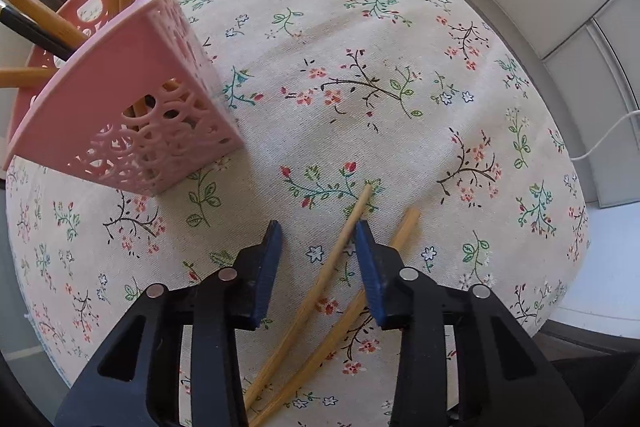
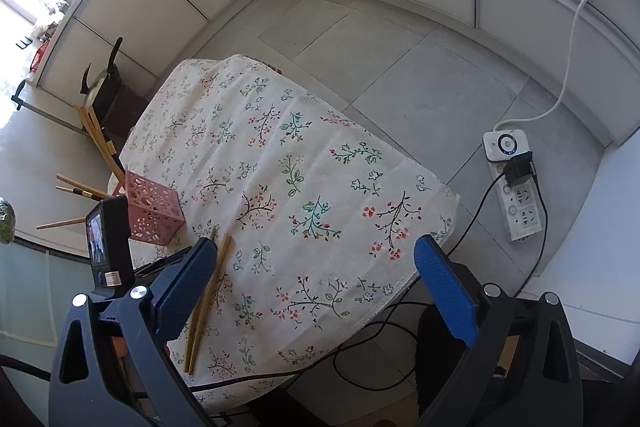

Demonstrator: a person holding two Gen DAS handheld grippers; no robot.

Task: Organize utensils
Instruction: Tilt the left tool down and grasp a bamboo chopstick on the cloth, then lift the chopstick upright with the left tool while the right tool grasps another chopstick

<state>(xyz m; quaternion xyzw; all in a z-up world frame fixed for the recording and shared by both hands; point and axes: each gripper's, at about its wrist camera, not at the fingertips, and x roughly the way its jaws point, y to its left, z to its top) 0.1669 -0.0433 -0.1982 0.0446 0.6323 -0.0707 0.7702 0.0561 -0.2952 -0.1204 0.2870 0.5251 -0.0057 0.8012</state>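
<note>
- While its jaws stand apart, the left hand-held gripper (image 1: 318, 239) hovers over two chopsticks (image 1: 320, 301) lying on the floral counter (image 1: 400, 47).
- The pink basket (image 1: 132, 99) holding utensils stands nearby.
- The right hand-held gripper (image 2: 316, 259) gapes wide, empty.

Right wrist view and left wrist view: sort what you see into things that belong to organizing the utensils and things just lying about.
Belongs to the job:
- two loose chopsticks on the floral tablecloth
- pink holder, chopsticks already in it
- left gripper, open over the loose pair
- right gripper, open, holding nothing

Just lying about:
- power strip on the floor
- white cable
- black cables under the table
</note>
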